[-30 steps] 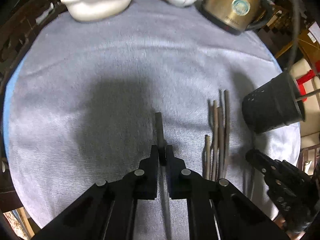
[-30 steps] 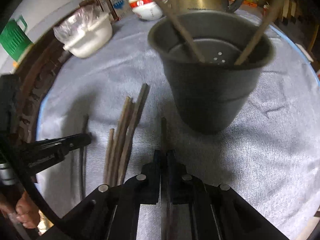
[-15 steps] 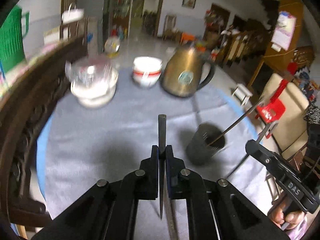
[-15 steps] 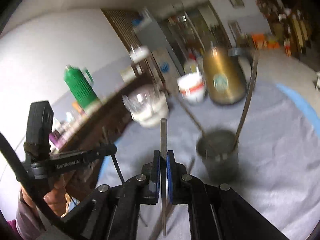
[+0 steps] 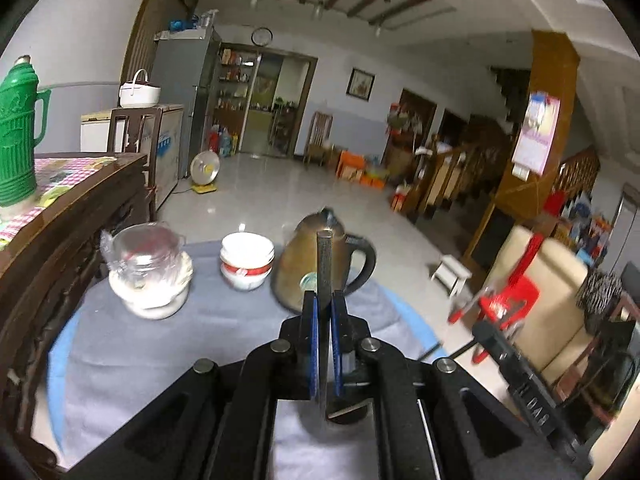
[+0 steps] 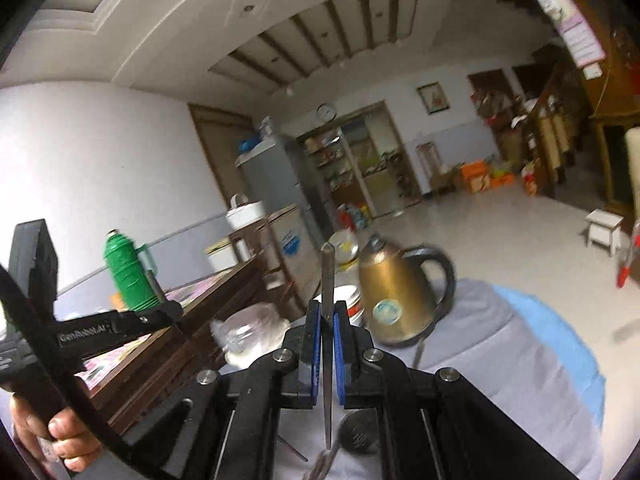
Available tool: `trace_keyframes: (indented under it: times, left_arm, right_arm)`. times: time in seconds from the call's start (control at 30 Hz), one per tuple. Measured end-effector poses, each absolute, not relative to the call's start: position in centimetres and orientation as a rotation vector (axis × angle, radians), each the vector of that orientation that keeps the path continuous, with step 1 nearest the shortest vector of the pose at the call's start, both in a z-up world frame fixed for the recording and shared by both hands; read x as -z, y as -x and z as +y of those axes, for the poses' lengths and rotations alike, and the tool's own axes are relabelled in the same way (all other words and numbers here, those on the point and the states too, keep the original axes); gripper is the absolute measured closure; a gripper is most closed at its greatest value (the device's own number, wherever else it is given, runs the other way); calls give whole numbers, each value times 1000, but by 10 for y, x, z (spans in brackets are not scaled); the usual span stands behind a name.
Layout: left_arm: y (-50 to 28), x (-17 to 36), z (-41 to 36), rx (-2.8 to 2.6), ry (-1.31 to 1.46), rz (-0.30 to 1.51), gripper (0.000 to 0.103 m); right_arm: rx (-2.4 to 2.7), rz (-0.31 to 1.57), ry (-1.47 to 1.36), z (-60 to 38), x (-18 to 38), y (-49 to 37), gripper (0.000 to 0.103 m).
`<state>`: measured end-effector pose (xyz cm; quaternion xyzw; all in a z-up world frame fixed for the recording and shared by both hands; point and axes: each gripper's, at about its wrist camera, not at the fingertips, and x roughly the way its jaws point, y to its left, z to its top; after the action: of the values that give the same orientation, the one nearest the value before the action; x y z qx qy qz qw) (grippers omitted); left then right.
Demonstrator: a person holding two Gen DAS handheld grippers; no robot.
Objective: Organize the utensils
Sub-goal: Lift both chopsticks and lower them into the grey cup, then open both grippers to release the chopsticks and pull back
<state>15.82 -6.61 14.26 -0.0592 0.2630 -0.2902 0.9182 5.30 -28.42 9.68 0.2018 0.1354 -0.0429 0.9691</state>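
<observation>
Holding one chopstick (image 5: 324, 264) each, left tongs (image 5: 324, 300) and right tongs (image 6: 328, 312) pinch tight, above the kettle (image 5: 316, 268). Only the right view shows a hand (image 6: 60, 436) and the cup (image 6: 358, 432) below.

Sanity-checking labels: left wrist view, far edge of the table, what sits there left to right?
Plastic-covered white dish → red-banded white bowl → gold kettle, partly behind the chopstick clamped in the left gripper.
</observation>
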Motion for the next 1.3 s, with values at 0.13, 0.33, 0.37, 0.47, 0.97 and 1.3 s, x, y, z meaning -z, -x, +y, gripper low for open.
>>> trace_keyframes:
  times: [0.13,0.33,0.37,0.47,0.97,1.3]
  left_arm:
    - [-169,-135,-86,580,163,495,97]
    - [-180,-96,-102,558,163,570,97]
    - [-183,-86,-104,553,162,597,97]
    - [-188,-70,-105,550,157,654,97]
    - [-144,-48,-66,552,-70,734,51]
    - [-93,-8,-6,450,-228,786,39]
  right_arm:
    - [156,274,-359,-292,-95,-64,97]
    - [171,366,-358,-295,-71,-77,97]
    - [169,387,-359,-296,-66,-78,97]
    - [159,449,-379,-298,-53,-82,97]
    - [47,537,-571,-302,-30,-53,47]
    - [-13,504,-489,-267,-23,4,57]
